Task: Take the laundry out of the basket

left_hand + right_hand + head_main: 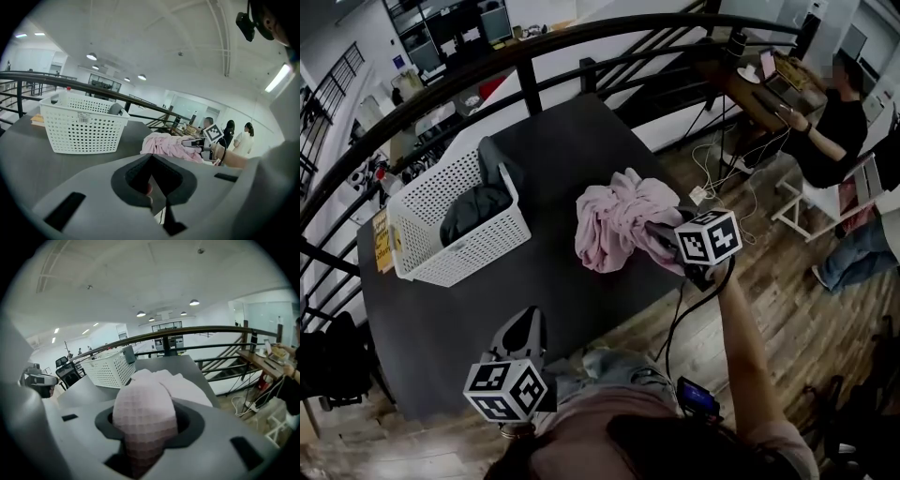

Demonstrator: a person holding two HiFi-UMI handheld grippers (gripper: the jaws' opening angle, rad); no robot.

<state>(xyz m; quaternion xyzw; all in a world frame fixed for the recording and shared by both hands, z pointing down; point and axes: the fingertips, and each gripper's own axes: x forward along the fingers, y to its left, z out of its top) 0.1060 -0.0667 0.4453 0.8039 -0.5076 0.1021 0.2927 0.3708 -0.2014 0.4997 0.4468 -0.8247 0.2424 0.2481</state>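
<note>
**Head view**
- Table: a dark table top (572, 141) stands against a curved black railing (525, 56).
- Basket: the white perforated basket (422, 220) sits on the table's left part. A dark grey garment (478, 211) lies in it, with one end draped over the rim.
- Pink garment: the pink garment (614, 225) is bunched on the table right of the basket, apart from it and near the table's edge.
- Right gripper: the right gripper (661, 234) is at the heap's right side, its jaws buried in the cloth.
- Left gripper: the left gripper (523, 328) is low by the table's near edge, away from both basket and heap.
- Around: a flat yellow item (382, 239) lies just beside the basket. Cables (712, 178) trail over the wood floor, and a seated person (839, 122) is at a desk beyond.

**Left gripper view**
- Jaws: closed tip to tip, with nothing between them.
- Ahead: the basket (84, 129) is to the left and the pink heap (164, 145) to the right, with bare table in between.

**Right gripper view**
- Jaws: clamped on a fold of the pink waffle-weave cloth (145, 423).
- In the way: the cloth fills the gap and hides much of the table behind it. The basket (110, 369) shows beyond on the left.
</note>
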